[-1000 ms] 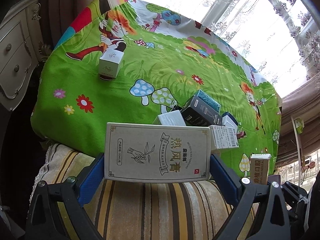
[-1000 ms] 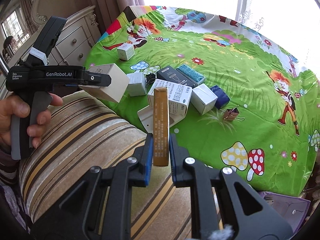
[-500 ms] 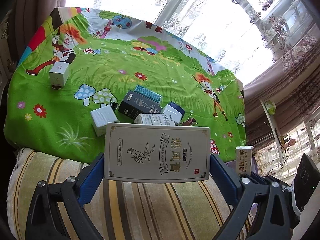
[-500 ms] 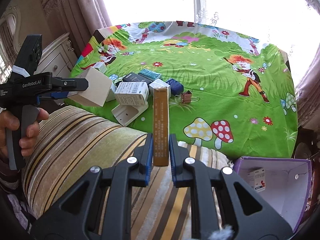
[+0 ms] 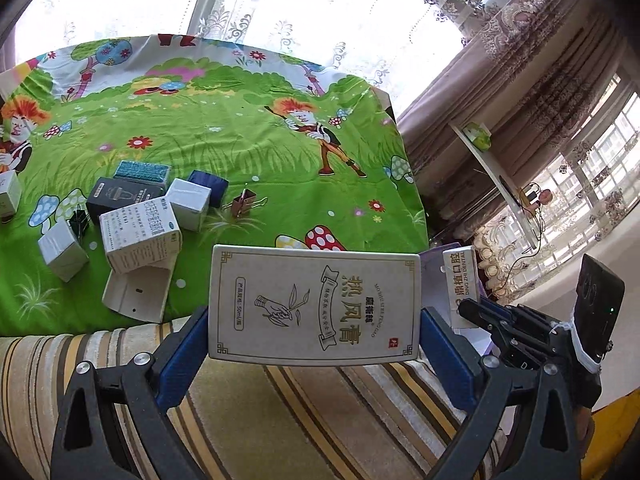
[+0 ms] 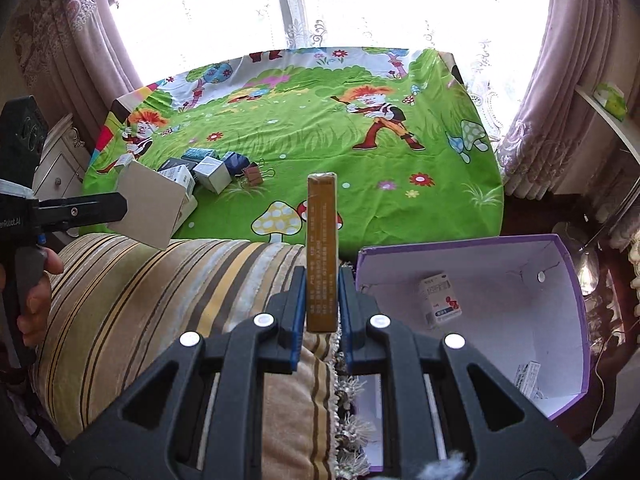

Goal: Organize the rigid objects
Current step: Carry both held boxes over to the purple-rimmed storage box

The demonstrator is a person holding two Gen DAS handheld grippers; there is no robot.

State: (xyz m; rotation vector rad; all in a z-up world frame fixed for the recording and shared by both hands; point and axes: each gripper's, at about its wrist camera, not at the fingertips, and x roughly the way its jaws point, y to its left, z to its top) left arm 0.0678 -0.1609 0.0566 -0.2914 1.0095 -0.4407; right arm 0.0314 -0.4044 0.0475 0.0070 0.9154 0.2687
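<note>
We list: left claw (image 5: 314, 312) clamped on a cream ointment box (image 5: 314, 304) above the striped cushion (image 5: 280, 412); right claw (image 6: 322, 300) clamped on a narrow yellow box (image 6: 321, 252) beside the purple bin (image 6: 568, 340).

Counted: two tools (image 5: 314, 316) (image 6: 322, 300), each with one box; two binder clips (image 5: 248, 205); one purple bin (image 6: 560, 360) with two boxes.
</note>
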